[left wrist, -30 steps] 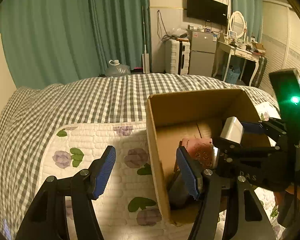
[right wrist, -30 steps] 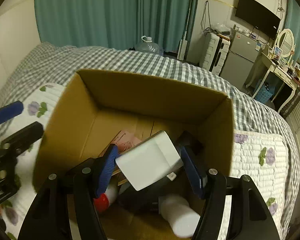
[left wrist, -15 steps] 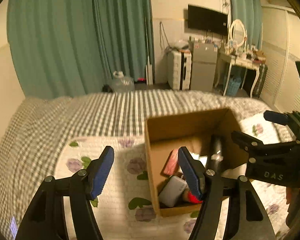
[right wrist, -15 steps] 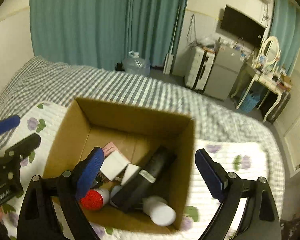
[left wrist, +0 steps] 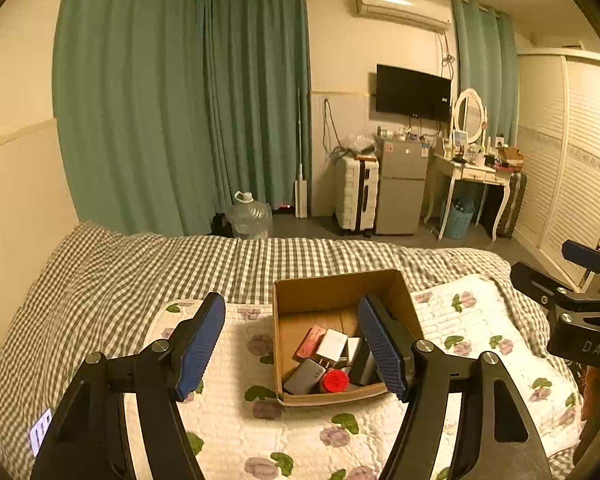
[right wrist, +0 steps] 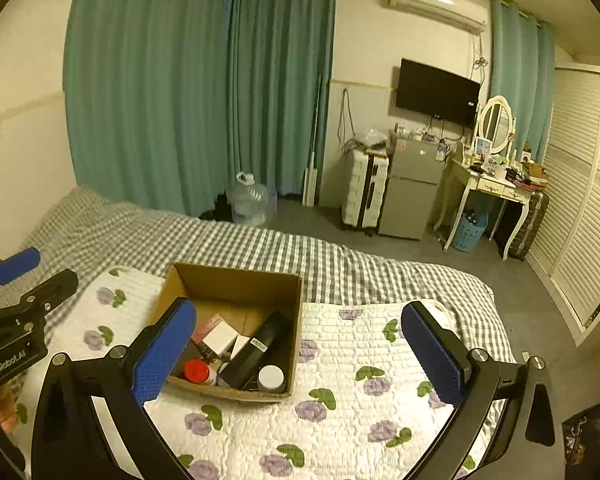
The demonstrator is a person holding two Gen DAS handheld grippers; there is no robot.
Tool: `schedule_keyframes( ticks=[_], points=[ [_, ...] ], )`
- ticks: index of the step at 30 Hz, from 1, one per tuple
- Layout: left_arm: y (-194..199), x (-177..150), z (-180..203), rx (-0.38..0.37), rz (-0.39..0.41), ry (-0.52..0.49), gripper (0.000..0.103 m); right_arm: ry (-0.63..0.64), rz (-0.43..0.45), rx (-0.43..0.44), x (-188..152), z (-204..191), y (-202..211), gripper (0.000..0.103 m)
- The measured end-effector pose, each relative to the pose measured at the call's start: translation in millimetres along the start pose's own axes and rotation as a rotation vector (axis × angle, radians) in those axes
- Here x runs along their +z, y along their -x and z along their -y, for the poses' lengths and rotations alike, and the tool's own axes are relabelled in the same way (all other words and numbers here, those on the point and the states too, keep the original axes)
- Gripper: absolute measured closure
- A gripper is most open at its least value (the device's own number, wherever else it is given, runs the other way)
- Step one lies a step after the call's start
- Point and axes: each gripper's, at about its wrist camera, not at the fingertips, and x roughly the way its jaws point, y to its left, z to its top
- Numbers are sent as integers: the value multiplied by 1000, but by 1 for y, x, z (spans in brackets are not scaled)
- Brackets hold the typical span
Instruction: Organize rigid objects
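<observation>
On the bed, seen from the left wrist view, an open cardboard box (left wrist: 342, 292) stands on a white quilt printed with purple flowers (left wrist: 300, 432), which lies over a gray-and-white checked bedspread (left wrist: 148, 264). The left gripper (left wrist: 292, 346) is held above the quilt with its blue-padded fingers (left wrist: 198, 344) spread wide and nothing between them; the right-hand finger overlaps the box's right side in this view. Inside the box lie a gray rectangular device (left wrist: 305, 376), a red-capped container (left wrist: 335, 381), a white block (left wrist: 332, 343) and a pink packet (left wrist: 310, 342), crowded together toward the near wall. At the right edge, the right gripper (left wrist: 572, 280) appears side-on, apart from the box. Beyond the bed are green curtains (left wrist: 180, 100), a water jug (left wrist: 249, 216), a white suitcase (left wrist: 357, 196), a small fridge (left wrist: 402, 186), a wall television (left wrist: 413, 92) and a dressing table with an oval mirror (left wrist: 470, 160). From the right wrist view, the right gripper (right wrist: 300, 354) likewise hovers above the quilt, fingers (right wrist: 432, 352) parted wide and empty; its left finger overlaps the box's near left corner. The cardboard box (right wrist: 236, 284) shows the same contents plus a long black object (right wrist: 260, 350) lying diagonally and a white round-capped item (right wrist: 271, 376) at the near right corner. The left gripper (right wrist: 20, 276) is visible at the left edge, beside the box and clear of it.
</observation>
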Motion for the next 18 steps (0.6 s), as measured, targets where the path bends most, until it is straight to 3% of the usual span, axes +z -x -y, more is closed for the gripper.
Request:
schedule_keyframes(
  ticks=[6,11,15,18],
  points=[
    [16,-27,12,42,52,16,28,-8,69,2,-27,8,29,0],
    [10,-63,17,88,108,3,28,-34,131,7,-69,11,21,0],
    [-4,-87,13,64,76,56,28,-11,109,2,-93,10,-2,0],
    [-13,-99,17,71,57,37,28,-31,92,8,-100,10,-11,0]
  ],
)
